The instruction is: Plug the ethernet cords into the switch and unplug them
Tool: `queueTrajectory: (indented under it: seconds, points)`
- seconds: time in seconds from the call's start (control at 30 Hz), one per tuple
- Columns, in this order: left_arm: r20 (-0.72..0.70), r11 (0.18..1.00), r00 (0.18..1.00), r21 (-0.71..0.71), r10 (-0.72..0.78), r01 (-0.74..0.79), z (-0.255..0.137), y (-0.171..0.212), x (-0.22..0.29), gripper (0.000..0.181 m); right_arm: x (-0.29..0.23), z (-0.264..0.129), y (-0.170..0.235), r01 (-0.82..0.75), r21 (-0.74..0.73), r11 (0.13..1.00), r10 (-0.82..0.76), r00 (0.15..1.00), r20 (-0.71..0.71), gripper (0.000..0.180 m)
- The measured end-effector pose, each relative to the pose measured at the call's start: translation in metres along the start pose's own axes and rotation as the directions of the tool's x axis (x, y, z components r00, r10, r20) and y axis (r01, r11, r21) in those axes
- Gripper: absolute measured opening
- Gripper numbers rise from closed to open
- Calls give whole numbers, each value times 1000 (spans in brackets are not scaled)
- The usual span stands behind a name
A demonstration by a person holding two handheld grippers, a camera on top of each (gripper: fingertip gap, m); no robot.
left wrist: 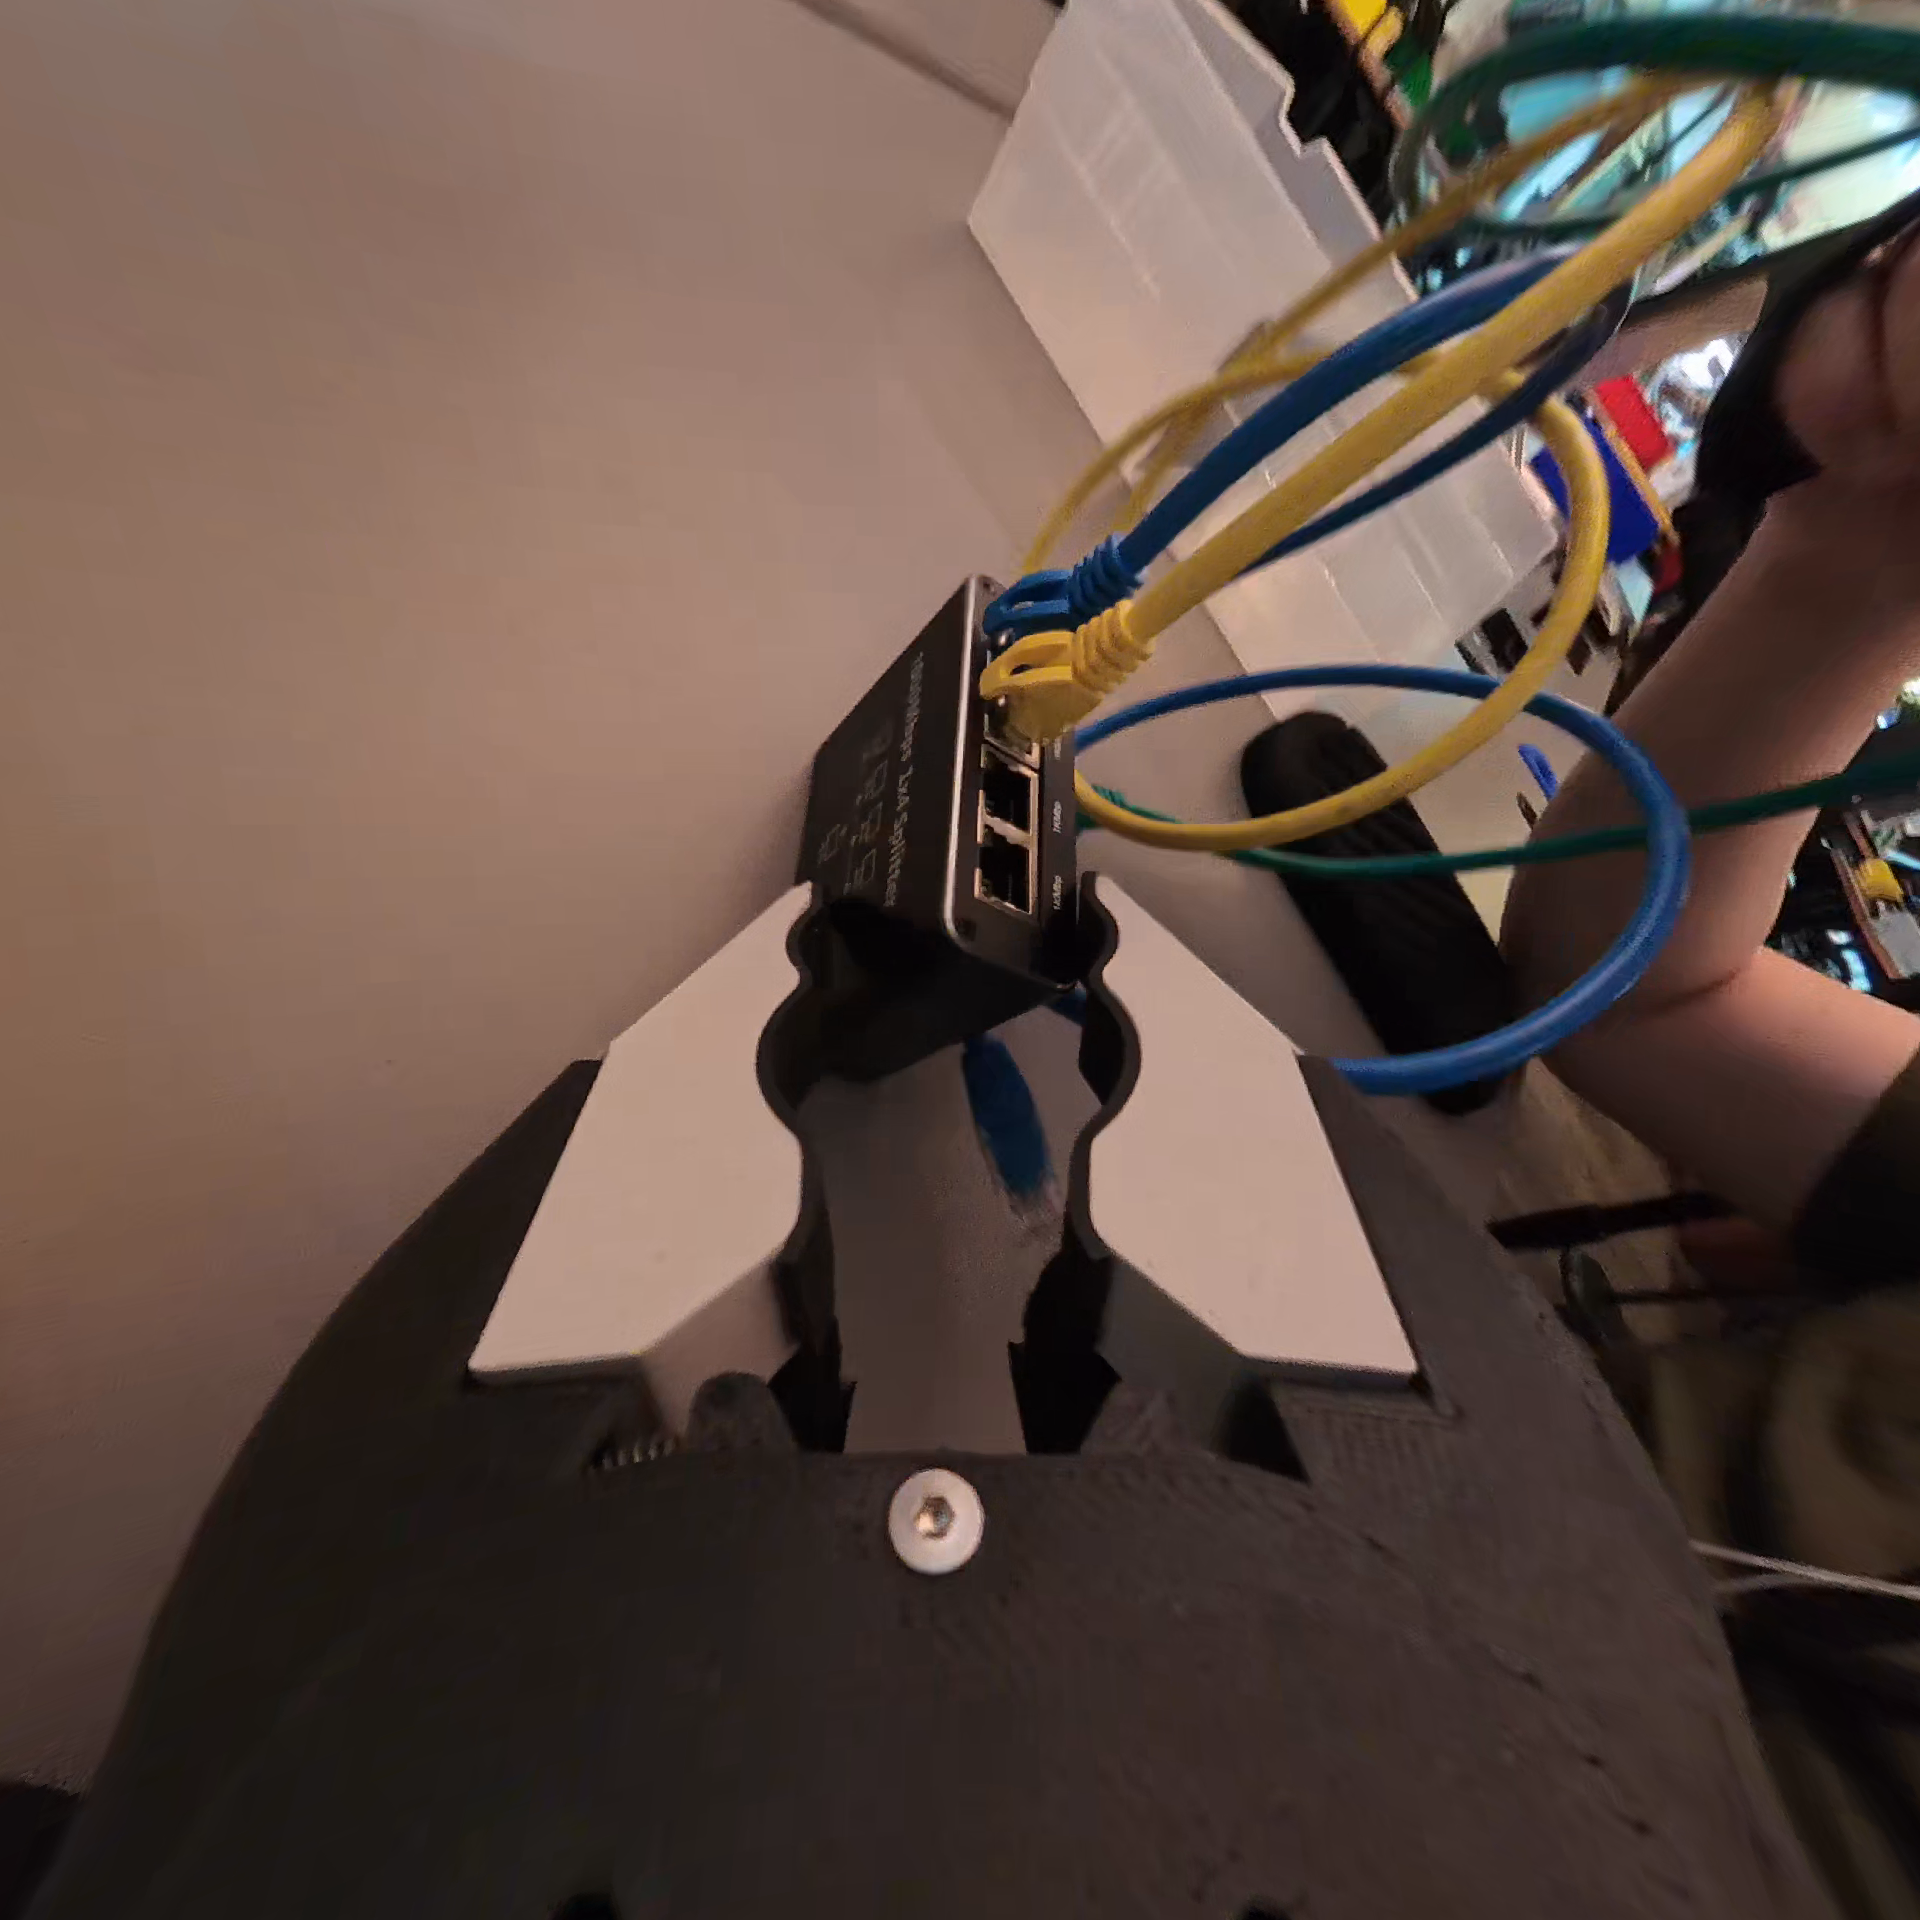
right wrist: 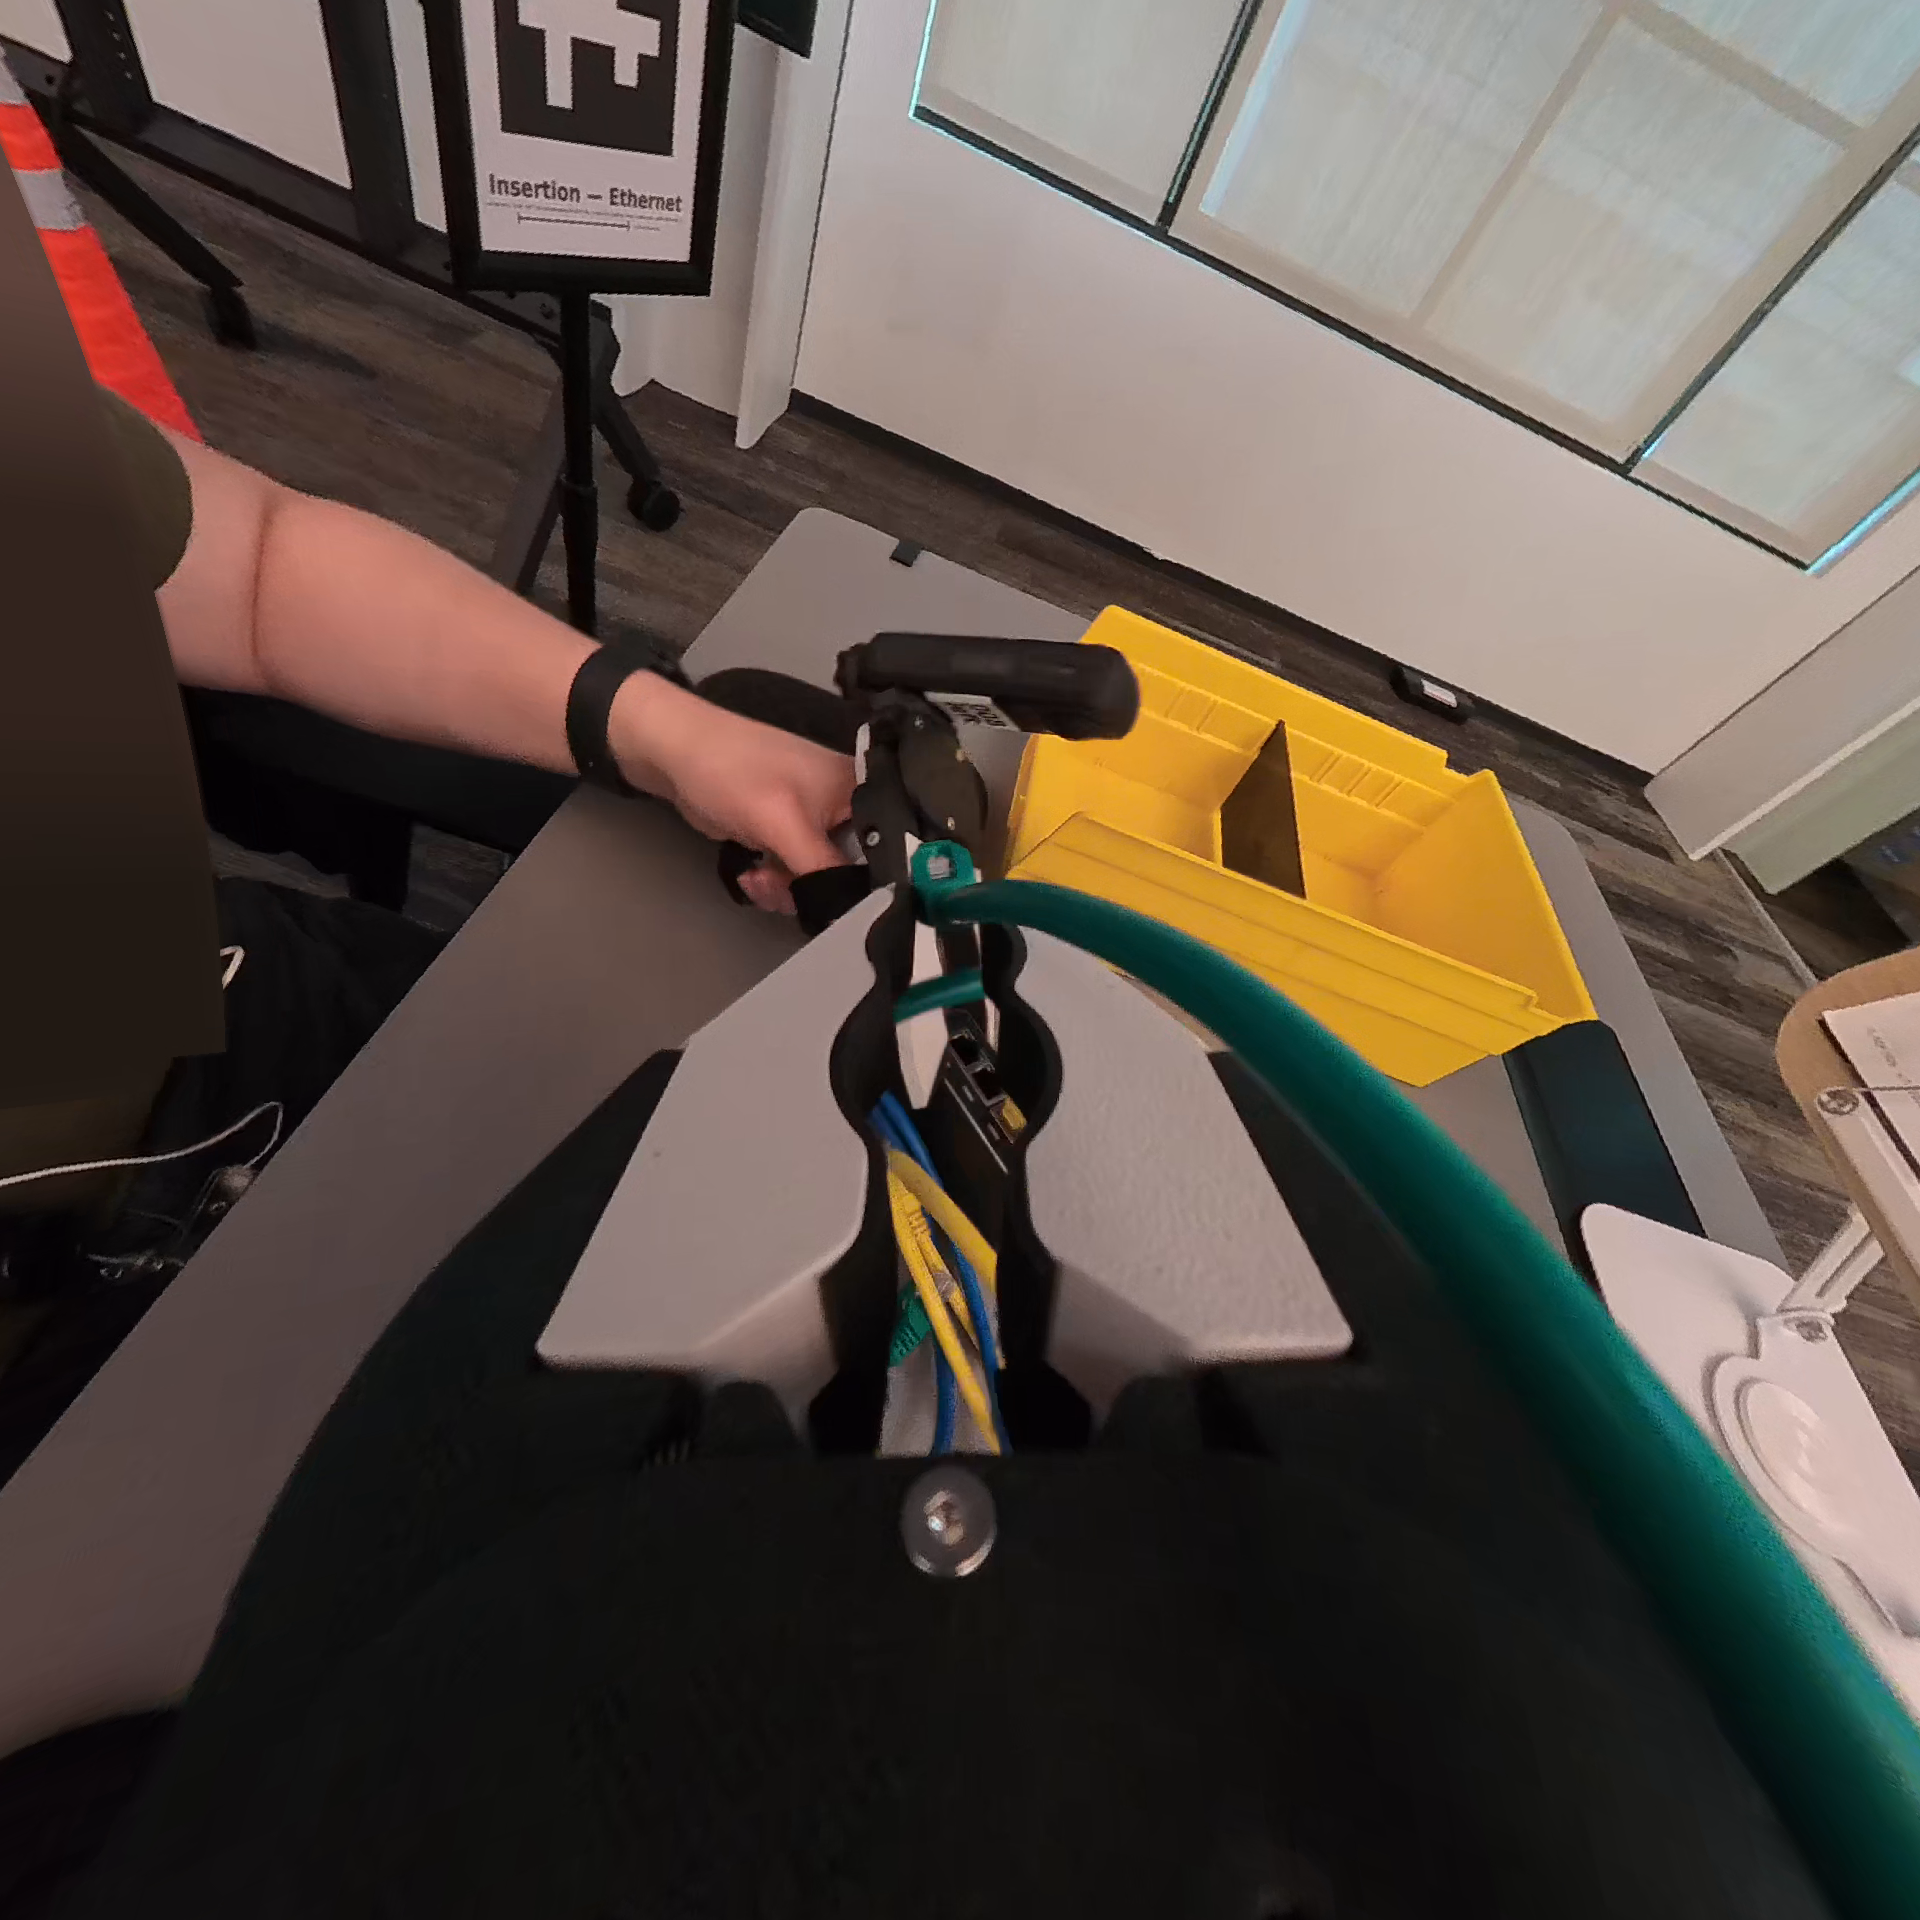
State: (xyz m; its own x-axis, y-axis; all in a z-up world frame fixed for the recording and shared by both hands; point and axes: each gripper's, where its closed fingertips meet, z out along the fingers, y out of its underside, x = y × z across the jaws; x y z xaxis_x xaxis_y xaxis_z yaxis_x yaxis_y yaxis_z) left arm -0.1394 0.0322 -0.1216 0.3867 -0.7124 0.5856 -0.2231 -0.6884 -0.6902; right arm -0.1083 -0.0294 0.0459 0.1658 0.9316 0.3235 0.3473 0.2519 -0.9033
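Note:
My left gripper is shut on the lower end of the black switch and holds it tilted above the grey table. A blue cord and a yellow cord are plugged into its two upper ports; the two lower ports are empty. My right gripper is shut on the green cord just behind its plug, which sticks out past the fingertips. The switch and the blue and yellow cords show between my right fingers, below the plug. The left gripper shows beyond, held by a hand.
A yellow divided bin stands on the grey table just past the grippers. A sign on a stand is at the back left. Clear plastic bins and a black ribbed cylinder lie behind the switch. A person's arm is at the right. Tip to tip, the grippers are about 20 cm apart.

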Motion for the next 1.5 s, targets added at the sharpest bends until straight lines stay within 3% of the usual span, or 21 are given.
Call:
queueTrajectory:
  seconds: [0.03,0.17,0.43,0.53,0.7,0.83,0.97,1.13,1.23,1.3,1.4,1.5]
  points:
    - [9,999,1000,31,7,-8,0,-3,-2,45,2,0,-1,-10,1,1000,10,1000,-14,12]
    - [91,985,985,77,149,-156,0,-9,-5,43,7,-1,-5,-57,11,998,58,997,-46,11]
    - [128,895,886,-23,445,-446,16,-6,3,47,9,4,3,-97,-16,995,96,995,-41,11]
    - [86,934,930,-29,358,-357,20,-4,8,47,14,7,13,-114,-55,992,110,992,-65,11]
    - [-49,993,999,-114,-22,17,25,16,33,47,30,9,35,-130,-148,980,105,981,-164,11]
    - [-92,984,993,-167,-72,56,28,28,50,47,34,16,45,-160,-176,971,127,974,-187,11]
    - [-109,987,991,-133,73,-88,34,29,53,50,34,20,55,-129,-233,964,82,976,-203,11]
    - [-6,927,942,-176,335,-331,42,37,38,72,36,21,56,-149,-223,963,104,974,-203,11]
    - [43,888,892,-132,450,-441,45,28,37,56,36,20,57,-150,-225,963,104,973,-205,11]
    - [26,882,886,-107,463,-458,48,26,40,57,36,21,57,-148,-226,963,102,974,-204,11]
    - [-17,887,900,-162,435,-432,55,33,38,59,35,21,57,-147,-228,962,100,974,-204,11]
    - [-35,867,891,-216,452,-449,60,40,38,41,35,20,56,-150,-224,963,104,974,-203,11]
